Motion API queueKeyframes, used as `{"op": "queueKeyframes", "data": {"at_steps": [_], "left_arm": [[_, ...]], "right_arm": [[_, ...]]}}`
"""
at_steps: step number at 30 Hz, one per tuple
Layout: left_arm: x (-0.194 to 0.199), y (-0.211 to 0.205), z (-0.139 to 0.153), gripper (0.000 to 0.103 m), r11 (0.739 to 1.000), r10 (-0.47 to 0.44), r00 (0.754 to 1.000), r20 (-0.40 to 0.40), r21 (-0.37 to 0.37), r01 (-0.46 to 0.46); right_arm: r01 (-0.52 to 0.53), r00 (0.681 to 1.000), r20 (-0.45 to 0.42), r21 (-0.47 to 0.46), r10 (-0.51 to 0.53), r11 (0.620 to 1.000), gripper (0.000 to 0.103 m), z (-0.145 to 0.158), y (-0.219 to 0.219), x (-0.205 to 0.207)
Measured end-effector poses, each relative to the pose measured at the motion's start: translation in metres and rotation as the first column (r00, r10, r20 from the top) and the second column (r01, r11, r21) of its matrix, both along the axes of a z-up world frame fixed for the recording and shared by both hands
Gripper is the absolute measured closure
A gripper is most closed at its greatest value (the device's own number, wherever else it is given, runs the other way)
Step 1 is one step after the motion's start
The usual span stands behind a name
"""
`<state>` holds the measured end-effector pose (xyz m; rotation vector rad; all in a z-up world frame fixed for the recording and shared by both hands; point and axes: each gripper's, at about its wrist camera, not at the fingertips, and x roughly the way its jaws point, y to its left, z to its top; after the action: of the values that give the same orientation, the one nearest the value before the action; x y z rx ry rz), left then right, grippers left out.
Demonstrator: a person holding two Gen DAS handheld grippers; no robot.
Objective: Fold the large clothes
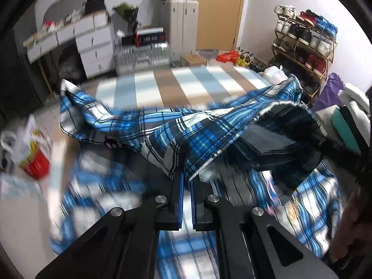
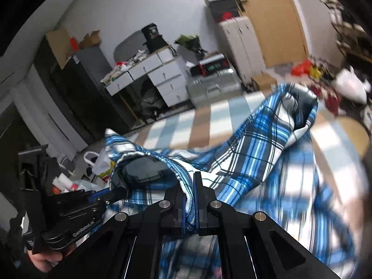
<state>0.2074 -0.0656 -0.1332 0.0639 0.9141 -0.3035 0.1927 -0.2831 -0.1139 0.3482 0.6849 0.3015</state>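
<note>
Two grips, both mine, clamped tight on blue-white-black plaid woven shirt (image 1: 162, 137): left gripper (image 1: 187, 181) pinches cloth edge, right gripper (image 2: 194, 186) bites hem. Shirt hangs between them, lifted over striped blue-tan-white floor mat (image 1: 176, 81), lower part bunched beneath. Risks: thin pinch at fingertips may slip if I pull apart hard; sagging sleeve could fold under and crease; uneven heights would skew fold line. Writing: white lettering on left tool body in right view, blurred, unreadable. Boxes beyond: print illegible.
</note>
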Motion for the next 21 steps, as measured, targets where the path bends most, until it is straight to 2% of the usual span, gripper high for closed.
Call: {"op": "queueKeyframes", "data": {"at_steps": [6,13,16,18,19,21], "left_arm": [[-0.005,0.002,-0.038,0.102,0.999,0.049,0.996,-0.071,-0.017,-0.051],[0.012,0.005,-0.06,0.102,0.997,0.065,0.993,-0.098,-0.035,-0.069],[0.022,0.01,-0.066,0.102,0.998,0.055,0.991,-0.126,-0.032,-0.059],[0.021,0.009,-0.071,0.102,0.999,0.038,0.989,-0.141,-0.021,-0.042],[0.024,0.009,-0.072,0.102,1.0,0.027,0.988,-0.149,-0.011,-0.029],[0.024,0.008,-0.073,0.102,0.999,0.025,0.988,-0.155,0.025,-0.021]], "right_arm": [[0.019,0.991,-0.129,-0.061,-0.027,0.998,0.098,-0.041,0.008,-0.028],[-0.004,0.974,-0.226,-0.105,-0.02,0.994,0.092,-0.066,0.009,-0.036],[-0.028,0.968,-0.251,-0.117,-0.003,0.993,0.082,-0.067,0.009,-0.037],[-0.05,0.966,-0.258,-0.074,0.03,0.996,0.064,-0.065,0.002,-0.046],[-0.047,0.97,-0.243,-0.052,0.033,0.998,0.063,-0.06,-0.001,-0.049],[-0.024,0.981,-0.191,-0.017,0.021,1.0,0.054,-0.049,-0.012,-0.059]]}}
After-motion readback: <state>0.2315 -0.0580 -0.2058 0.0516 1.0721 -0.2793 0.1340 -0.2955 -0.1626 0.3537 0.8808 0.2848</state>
